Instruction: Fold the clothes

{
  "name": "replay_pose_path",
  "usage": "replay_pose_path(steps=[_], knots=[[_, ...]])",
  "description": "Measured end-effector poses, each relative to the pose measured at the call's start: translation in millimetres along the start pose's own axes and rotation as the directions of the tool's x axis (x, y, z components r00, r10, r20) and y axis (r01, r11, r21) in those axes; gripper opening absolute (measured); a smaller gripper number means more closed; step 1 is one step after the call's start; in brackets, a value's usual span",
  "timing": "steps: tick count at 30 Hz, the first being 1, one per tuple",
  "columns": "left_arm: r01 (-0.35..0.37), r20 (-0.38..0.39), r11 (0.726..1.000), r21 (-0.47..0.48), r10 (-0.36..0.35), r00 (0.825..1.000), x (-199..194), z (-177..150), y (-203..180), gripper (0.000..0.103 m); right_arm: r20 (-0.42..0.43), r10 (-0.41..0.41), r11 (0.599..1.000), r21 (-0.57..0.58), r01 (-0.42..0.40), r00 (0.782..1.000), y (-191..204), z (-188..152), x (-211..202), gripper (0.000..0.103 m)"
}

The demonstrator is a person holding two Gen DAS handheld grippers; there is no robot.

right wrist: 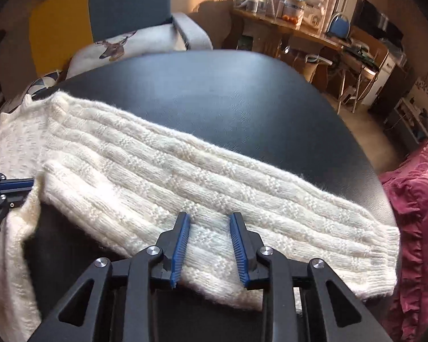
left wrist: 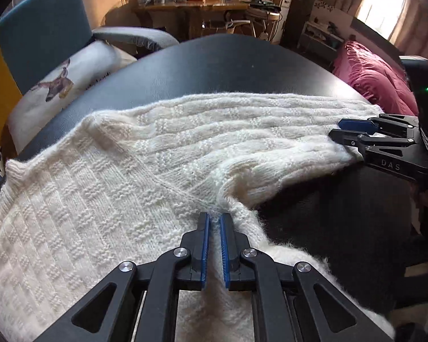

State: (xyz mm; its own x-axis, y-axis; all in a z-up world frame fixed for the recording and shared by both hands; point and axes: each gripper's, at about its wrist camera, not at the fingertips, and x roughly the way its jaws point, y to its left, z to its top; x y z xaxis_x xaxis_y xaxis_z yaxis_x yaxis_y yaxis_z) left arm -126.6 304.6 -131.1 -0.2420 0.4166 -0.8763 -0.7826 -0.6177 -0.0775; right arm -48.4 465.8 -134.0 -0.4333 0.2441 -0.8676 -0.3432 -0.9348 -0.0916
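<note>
Cream knit sweater (left wrist: 105, 176) lay on black tabletop (left wrist: 214, 65); left claw (left wrist: 214, 219) pinched its armpit seam, right claw (right wrist: 209, 216) wide over sleeve (right wrist: 242, 188)

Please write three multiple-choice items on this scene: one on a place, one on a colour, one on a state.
1. Where does the sweater lie?
A. on the black table
B. on the chair
C. on the floor

2. What colour are the claw pads?
A. red
B. blue
C. green

3. How does the right claw stand?
A. shut on the sleeve
B. open over the sleeve
C. out of view

Answers: 1 A, knit spreads across the dark tabletop; 2 B, blue ribbed strips line each finger; 3 B, a wide gap shows sleeve knit between the fingers.
</note>
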Motion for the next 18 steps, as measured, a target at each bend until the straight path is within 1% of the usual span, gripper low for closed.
replay_pose_path(steps=[1,2,3,4,5,6,7,9,11,12,13,14,17,18], knots=[[0.007,0.001,1.000,-0.014,-0.007,1.000,-0.1,1.2,-0.1,0.008,-0.008,0.006,1.000,0.026,-0.005,1.000,-4.6,1.9,0.0,0.029],[0.049,0.007,0.997,-0.057,-0.049,0.999,-3.8,3.0,4.6,0.008,-0.012,0.014,0.999,0.045,-0.014,1.000,-7.6,3.4,-0.8,0.029],[0.083,0.023,0.991,-0.100,-0.081,0.996,-9.5,3.6,10.9,0.008,-0.002,0.012,0.999,0.051,-0.012,1.000,-7.6,3.8,-5.0,0.029],[0.092,0.047,0.987,-0.129,-0.087,0.995,-17.0,2.6,17.0,0.008,0.016,0.003,0.999,0.051,-0.004,1.000,-6.0,3.7,-11.2,0.029],[0.101,0.070,0.983,-0.156,-0.091,0.993,-24.7,1.2,22.9,0.008,0.049,0.032,0.998,0.045,-0.034,0.998,-3.0,2.6,-21.2,0.029],[0.102,0.089,0.980,-0.168,-0.088,0.992,-32.5,-2.4,27.8,0.008,0.084,0.120,0.992,0.028,-0.122,0.989,3.6,0.9,-33.6,0.029],[0.102,0.107,0.979,-0.179,-0.084,0.991,-40.0,-6.2,32.5,0.008,0.107,0.229,0.973,0.006,-0.231,0.968,12.0,-0.4,-45.5,0.029],[0.075,0.116,0.980,-0.184,-0.054,0.992,-47.5,-16.3,40.1,0.008,0.130,0.409,0.913,-0.071,-0.402,0.903,38.1,-7.3,-66.8,0.029],[0.050,0.101,0.980,-0.195,-0.031,0.994,-47.2,-26.0,51.3,0.008,0.094,0.537,0.840,-0.150,-0.521,0.839,72.5,-16.7,-77.8,0.029],[0.041,0.089,0.978,-0.203,-0.023,0.996,-47.4,-31.8,54.0,0.008,0.069,0.566,0.817,-0.182,-0.548,0.822,90.1,-22.1,-79.1,0.029],[0.031,0.078,0.977,-0.212,-0.015,0.997,-47.2,-37.7,56.8,0.008,0.043,0.573,0.806,-0.209,-0.554,0.818,107.9,-28.0,-77.7,0.029],[0.019,0.064,0.975,-0.221,-0.005,0.998,-44.6,-44.3,59.5,0.008,0.012,0.561,0.809,-0.218,-0.546,0.828,120.3,-32.5,-71.1,0.029],[0.010,0.028,0.967,-0.255,-0.003,1.000,-34.6,-64.1,66.5,0.009,-0.093,0.473,0.852,-0.204,-0.482,0.876,144.7,-42.5,-38.7,0.029],[0.023,0.051,0.965,-0.259,-0.011,0.999,-34.7,-68.3,68.2,0.009,-0.099,0.463,0.858,-0.197,-0.474,0.881,145.3,-45.4,-33.3,0.029]])
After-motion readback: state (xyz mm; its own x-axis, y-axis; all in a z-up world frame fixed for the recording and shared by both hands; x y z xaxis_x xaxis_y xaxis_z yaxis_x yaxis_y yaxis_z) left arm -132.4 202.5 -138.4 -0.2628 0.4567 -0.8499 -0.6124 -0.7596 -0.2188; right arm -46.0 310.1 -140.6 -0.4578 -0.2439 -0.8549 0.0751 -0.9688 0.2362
